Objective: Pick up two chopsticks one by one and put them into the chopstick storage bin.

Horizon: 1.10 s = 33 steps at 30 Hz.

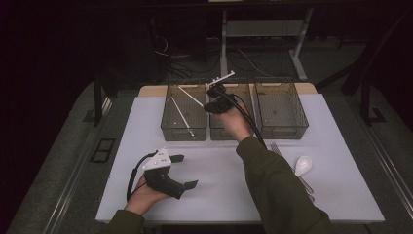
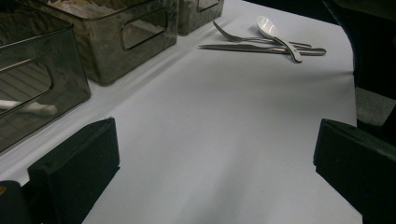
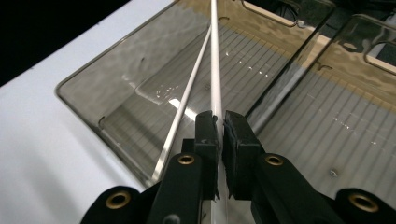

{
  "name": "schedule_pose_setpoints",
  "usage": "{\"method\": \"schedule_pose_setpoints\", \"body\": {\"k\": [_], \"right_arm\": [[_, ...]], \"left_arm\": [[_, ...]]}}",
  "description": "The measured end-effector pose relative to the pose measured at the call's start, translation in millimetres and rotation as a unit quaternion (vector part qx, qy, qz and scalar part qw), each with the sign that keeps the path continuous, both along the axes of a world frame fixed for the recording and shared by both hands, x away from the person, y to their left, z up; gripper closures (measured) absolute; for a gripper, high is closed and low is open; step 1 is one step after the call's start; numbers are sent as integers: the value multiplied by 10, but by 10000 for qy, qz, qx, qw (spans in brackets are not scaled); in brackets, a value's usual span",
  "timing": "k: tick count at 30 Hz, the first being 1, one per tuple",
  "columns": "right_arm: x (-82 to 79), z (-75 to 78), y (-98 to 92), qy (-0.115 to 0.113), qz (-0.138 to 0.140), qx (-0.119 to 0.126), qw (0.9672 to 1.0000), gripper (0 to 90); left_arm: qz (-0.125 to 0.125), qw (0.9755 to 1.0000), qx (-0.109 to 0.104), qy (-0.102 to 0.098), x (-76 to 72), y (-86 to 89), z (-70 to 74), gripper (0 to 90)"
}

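Nearest, the left gripper (image 1: 187, 170) rests on the white desk (image 1: 219, 190), jaws wide apart and holding nothing. To the right lie a white spoon (image 1: 302, 165) and metal cutlery (image 2: 261, 46), partly cut off by the sleeve. Farther off, the right gripper (image 3: 218, 126) has its jaws pinched on a white chopstick (image 3: 214, 56) over the left bin (image 1: 168, 114), where another chopstick (image 3: 187, 98) lies. Held so thinly, the stick could pivot or catch the bin wall. Its lower end is hidden.
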State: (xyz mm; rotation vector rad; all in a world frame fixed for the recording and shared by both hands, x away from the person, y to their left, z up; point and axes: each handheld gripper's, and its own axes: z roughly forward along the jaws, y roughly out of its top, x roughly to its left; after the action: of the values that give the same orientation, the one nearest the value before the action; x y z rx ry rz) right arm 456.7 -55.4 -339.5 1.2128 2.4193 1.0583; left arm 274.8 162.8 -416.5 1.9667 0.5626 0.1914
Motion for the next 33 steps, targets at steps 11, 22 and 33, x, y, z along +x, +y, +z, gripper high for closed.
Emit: {"method": "schedule_pose_setpoints", "body": {"k": [11, 22, 33], "right_arm": [[178, -164, 347, 251, -88, -167, 9995, 843], [283, -283, 554, 415, -107, -392, 9983, 842], [296, -353, 604, 477, -39, -462, 9978, 789]], "left_arm": [[-31, 10000, -64, 44, -1, -11, -4, 0], [-57, 9999, -75, 52, -2, -16, -1, 0], [-43, 9999, -120, 61, -3, -17, 0, 0]]}}
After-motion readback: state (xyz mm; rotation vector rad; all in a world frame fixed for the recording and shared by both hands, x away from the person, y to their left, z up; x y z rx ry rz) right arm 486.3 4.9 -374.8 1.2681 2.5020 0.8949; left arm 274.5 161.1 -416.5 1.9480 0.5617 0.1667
